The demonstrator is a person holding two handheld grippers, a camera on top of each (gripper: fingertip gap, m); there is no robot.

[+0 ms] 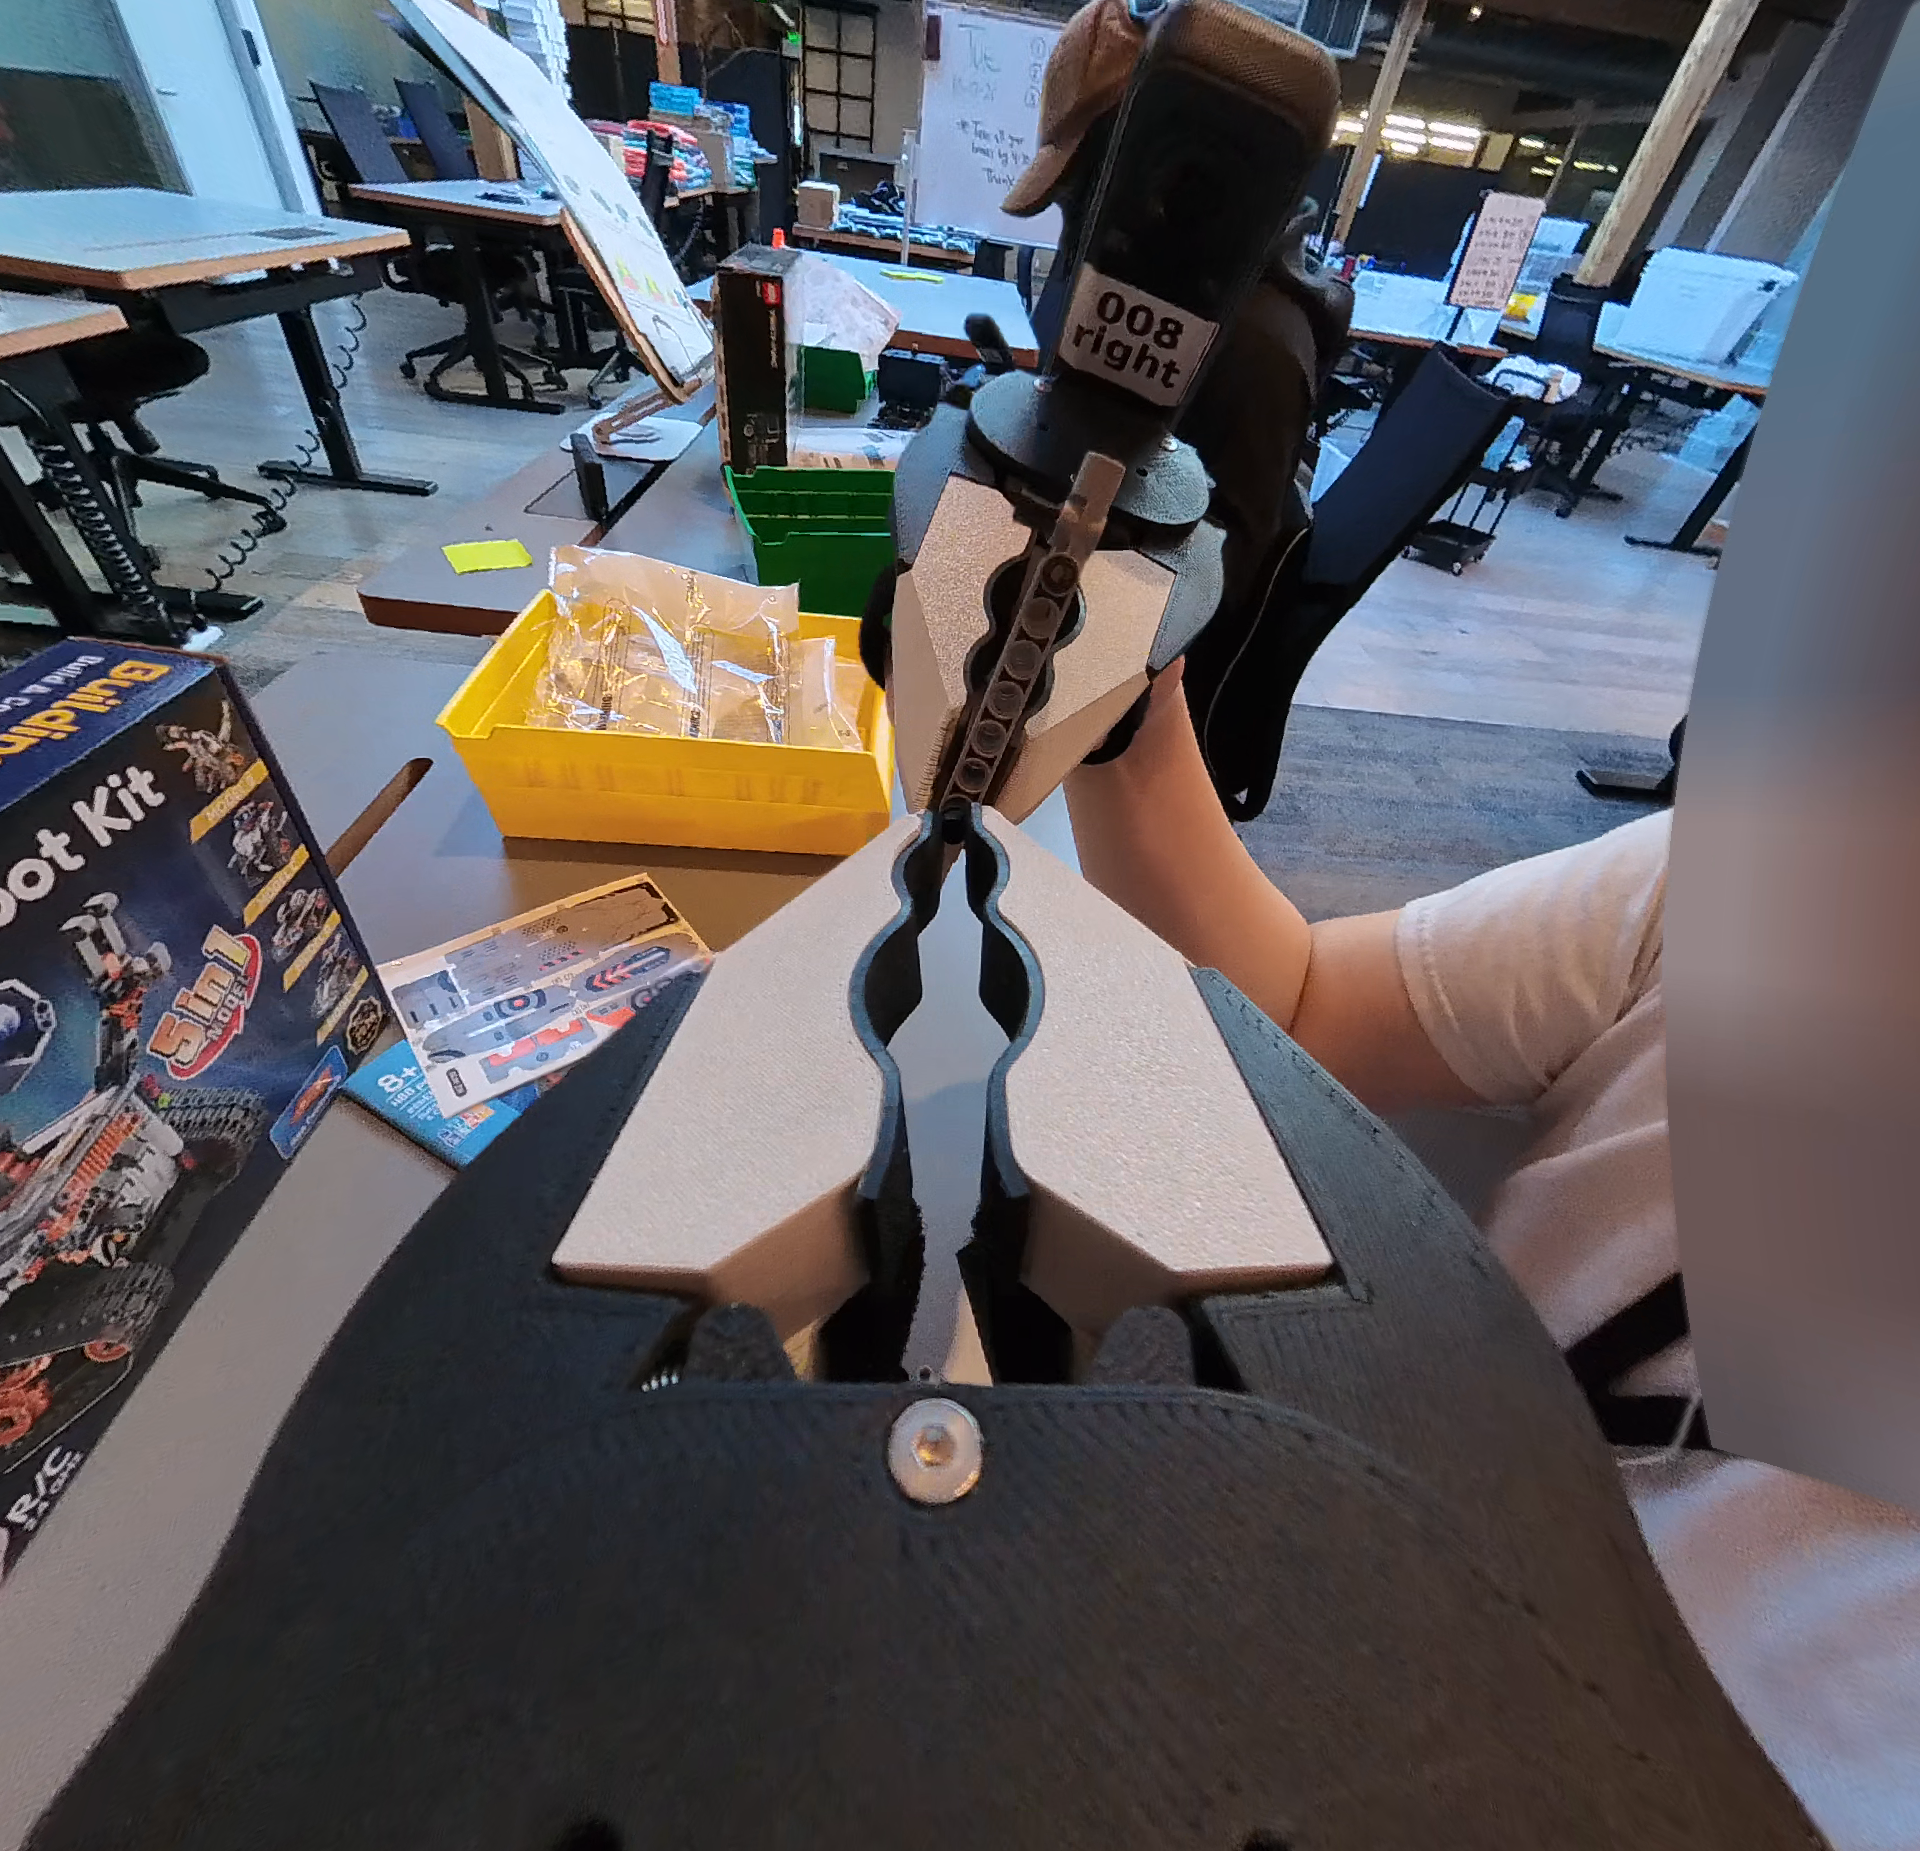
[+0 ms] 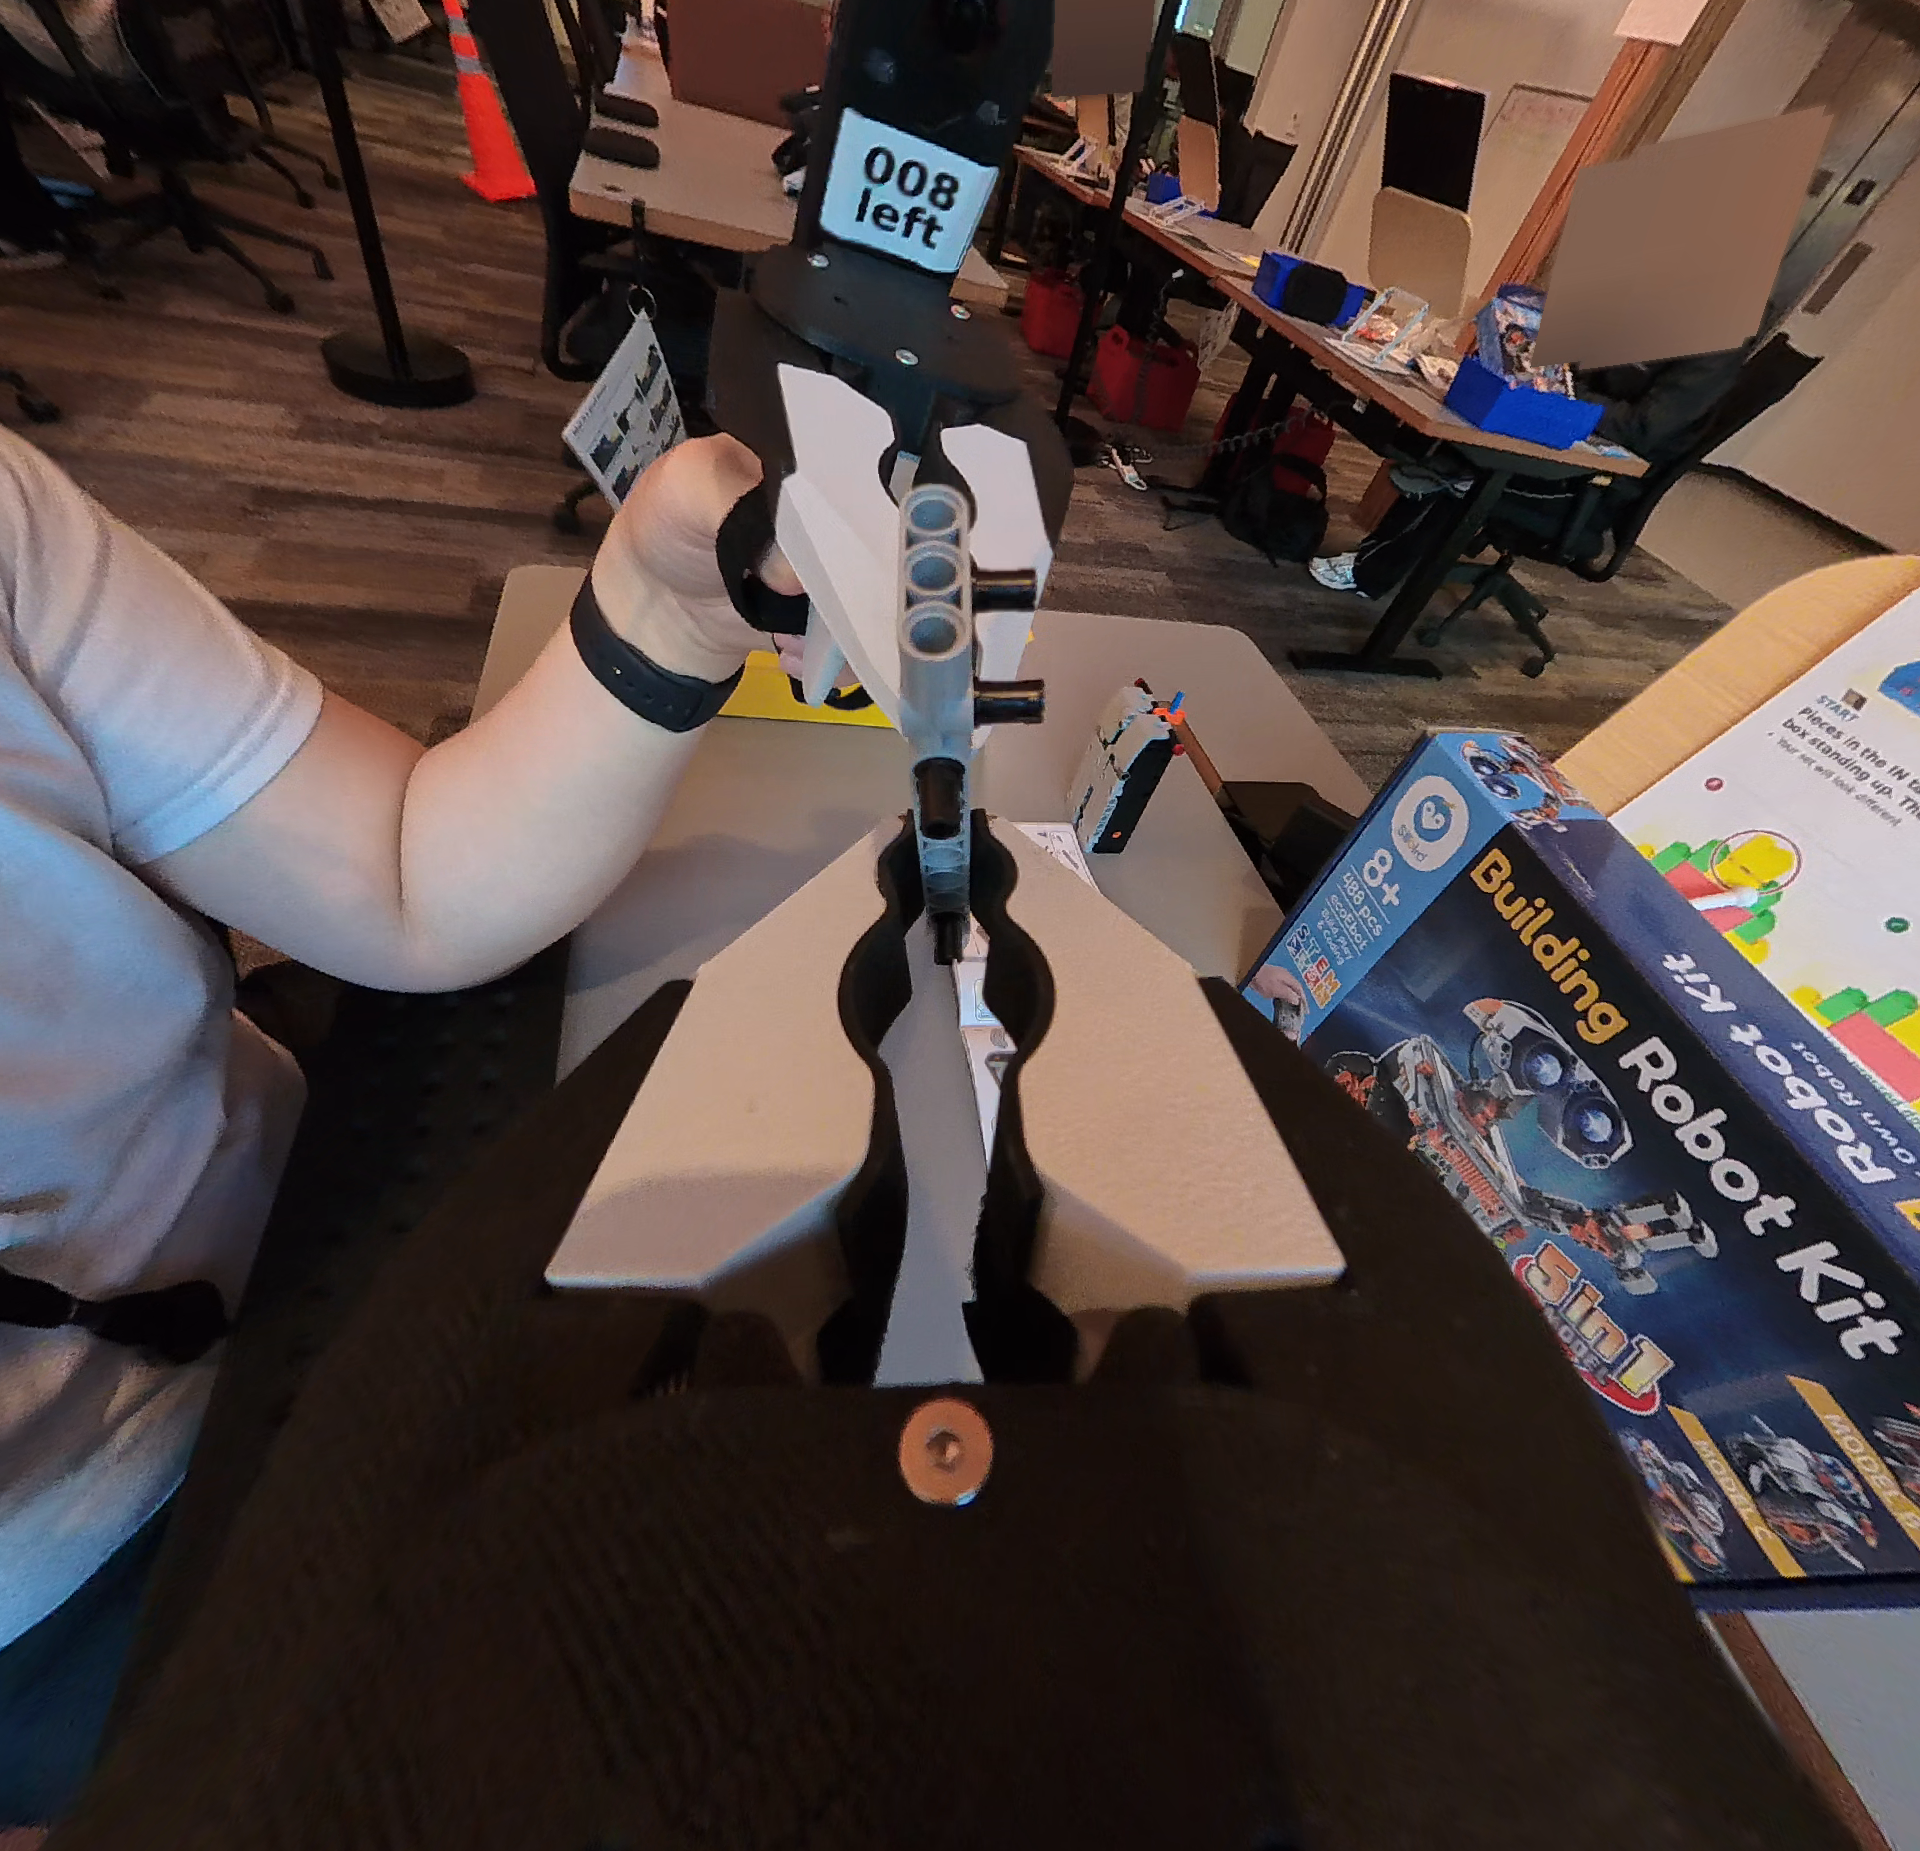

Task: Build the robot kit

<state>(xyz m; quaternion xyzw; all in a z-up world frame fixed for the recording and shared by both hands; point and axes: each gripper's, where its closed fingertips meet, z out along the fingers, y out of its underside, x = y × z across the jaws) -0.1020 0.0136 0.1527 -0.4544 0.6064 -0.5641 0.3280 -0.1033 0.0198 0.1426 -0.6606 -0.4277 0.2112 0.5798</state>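
A grey beam with a row of round holes (image 1: 1013, 658) spans between my two grippers above the table. In the left wrist view my left gripper (image 1: 951, 827) is shut, its tips pinching the beam's near end where a small black pin sits. The right gripper (image 1: 987, 783) faces it, with the beam running along its finger seam. In the right wrist view my right gripper (image 2: 940, 871) is shut on the lower end of the beam (image 2: 935, 596). Black pins (image 2: 1006, 588) stick out of the beam's side. The left gripper's white fingers (image 2: 831, 554) stand behind the beam's top.
A yellow bin (image 1: 665, 799) of clear plastic bags and a green bin (image 1: 821, 539) sit on the table. A blue kit box (image 1: 156, 970) (image 2: 1610, 1126), a sticker sheet (image 1: 540, 980), a small built part (image 2: 1127, 767) and an instruction board (image 2: 1818, 814) lie nearby. Left and right tips are no more than a few centimetres apart.
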